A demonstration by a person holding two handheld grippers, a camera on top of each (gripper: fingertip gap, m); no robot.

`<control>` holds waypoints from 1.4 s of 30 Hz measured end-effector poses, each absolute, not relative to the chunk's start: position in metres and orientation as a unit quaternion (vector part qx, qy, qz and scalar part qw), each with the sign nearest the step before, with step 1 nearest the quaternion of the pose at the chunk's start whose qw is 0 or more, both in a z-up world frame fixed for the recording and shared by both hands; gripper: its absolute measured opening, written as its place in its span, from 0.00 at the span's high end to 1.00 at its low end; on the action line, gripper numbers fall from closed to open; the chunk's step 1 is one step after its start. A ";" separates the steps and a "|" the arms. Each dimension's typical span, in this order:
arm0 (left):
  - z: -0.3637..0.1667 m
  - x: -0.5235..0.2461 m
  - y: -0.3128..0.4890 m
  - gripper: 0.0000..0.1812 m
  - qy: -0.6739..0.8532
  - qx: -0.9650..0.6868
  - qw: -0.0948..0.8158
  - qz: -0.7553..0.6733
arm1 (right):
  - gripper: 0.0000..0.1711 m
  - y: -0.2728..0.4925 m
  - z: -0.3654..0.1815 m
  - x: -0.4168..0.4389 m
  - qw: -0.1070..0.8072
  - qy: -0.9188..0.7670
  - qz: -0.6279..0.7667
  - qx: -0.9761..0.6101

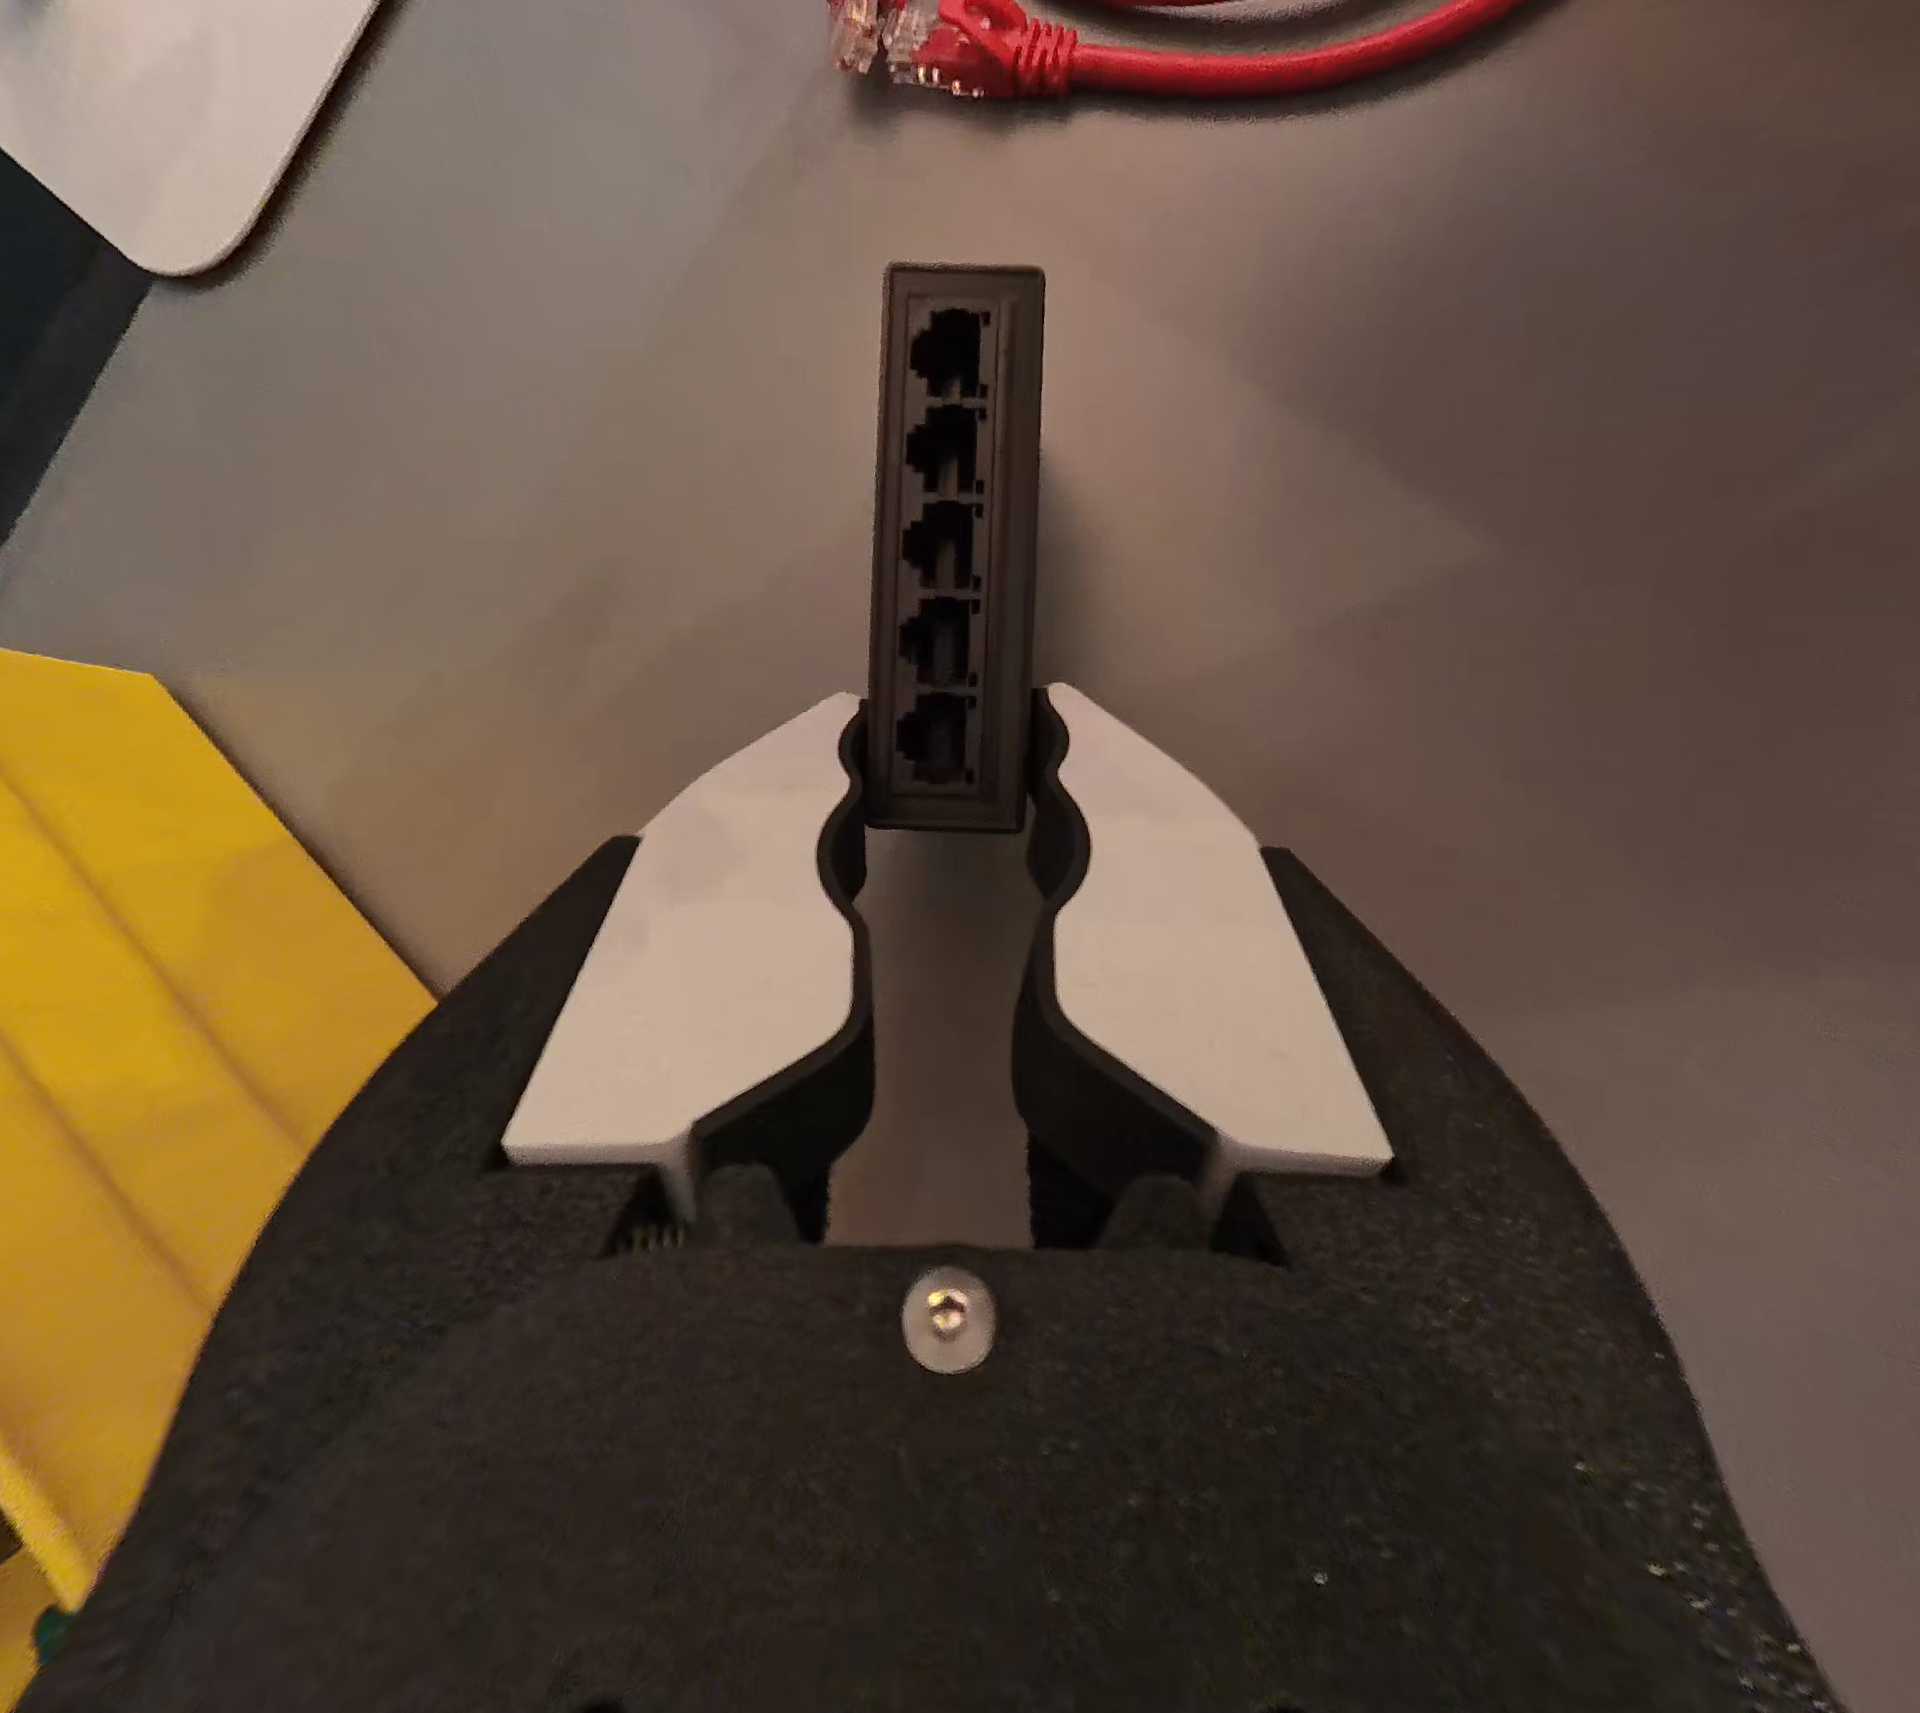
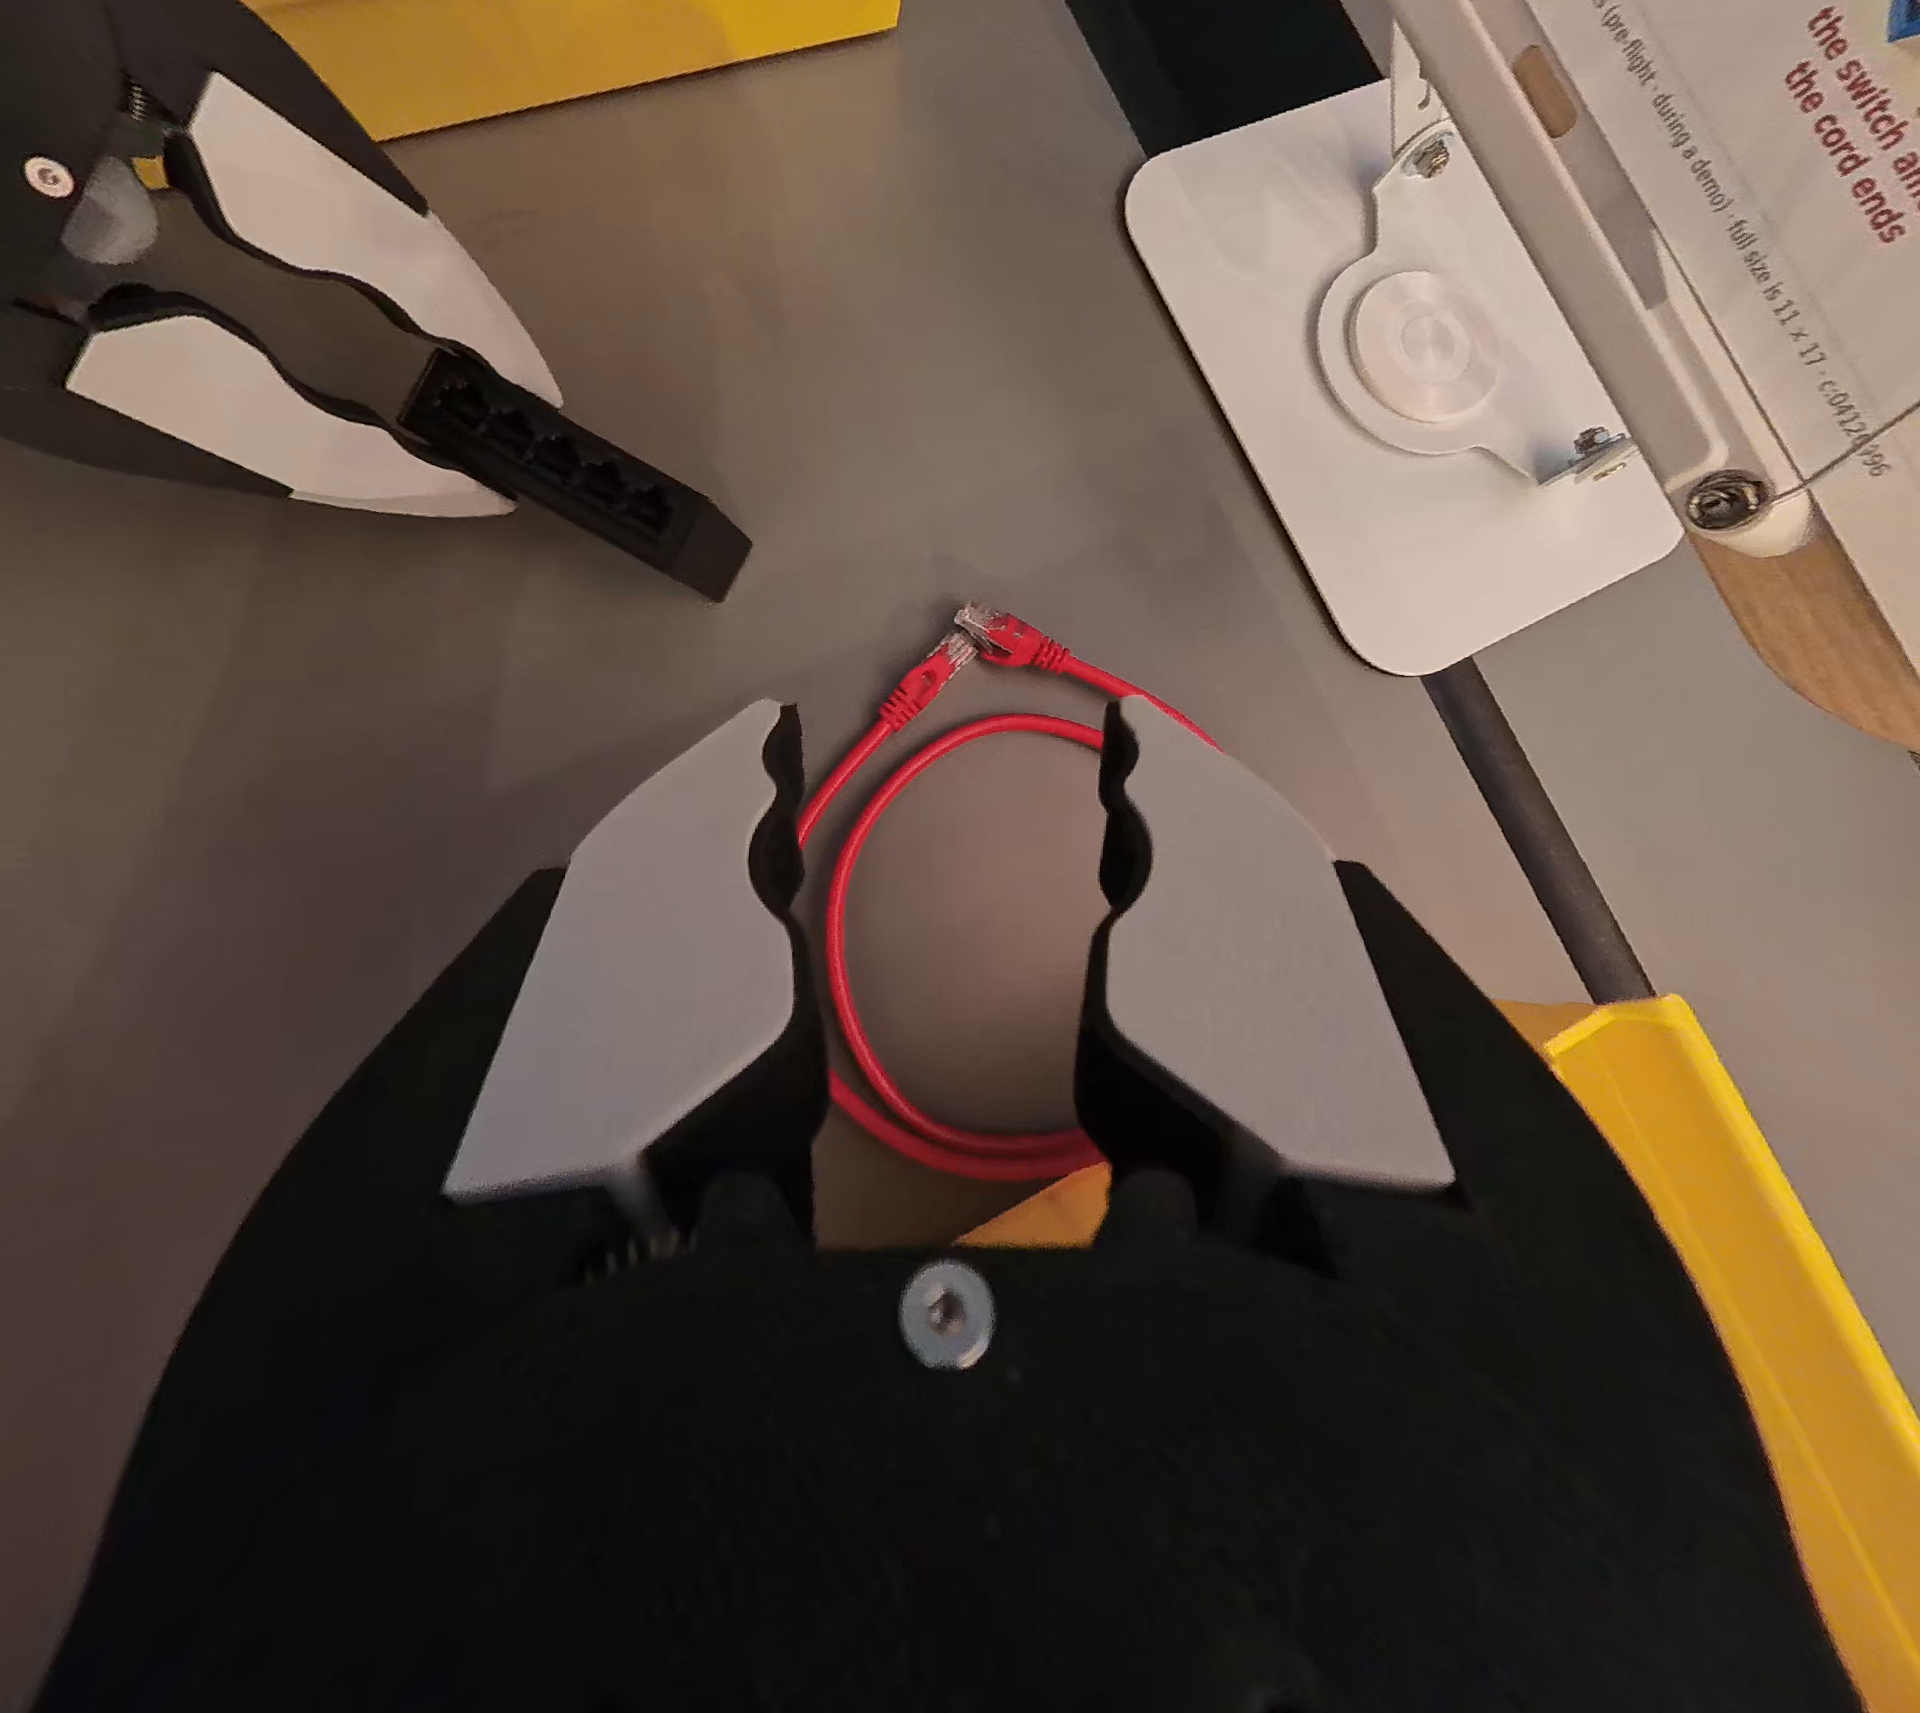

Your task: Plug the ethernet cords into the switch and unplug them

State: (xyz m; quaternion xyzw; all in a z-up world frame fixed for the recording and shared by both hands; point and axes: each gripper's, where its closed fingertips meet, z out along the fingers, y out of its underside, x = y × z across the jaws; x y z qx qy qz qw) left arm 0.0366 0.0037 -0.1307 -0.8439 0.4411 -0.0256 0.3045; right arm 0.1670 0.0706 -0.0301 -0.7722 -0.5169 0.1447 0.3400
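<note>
At desk left, left gripper (image 2: 468, 437) clamps black switch (image 1: 951, 541) by one end, ports empty (thin hold, could twist under plug push). Centre, red ethernet cord (image 2: 862, 936) lies unplugged below spread, empty right gripper (image 2: 951, 728). Right, white stand base (image 2: 1382, 437) and yellow bin (image 2: 1714, 1248) crowd approach.
</note>
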 end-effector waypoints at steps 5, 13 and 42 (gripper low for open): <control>-0.131 0.038 0.012 0.85 0.423 -0.856 0.295 -0.044 | 0.67 0.070 -0.034 0.169 0.332 -0.520 0.143 -0.774; -0.132 0.036 0.023 0.85 0.376 -0.880 0.284 -0.061 | 0.67 0.071 -0.045 0.175 0.309 -0.522 0.132 -0.784; -0.052 -0.156 -0.037 0.84 0.388 -0.876 0.280 0.057 | 0.67 0.070 -0.041 0.178 0.312 -0.529 0.118 -0.781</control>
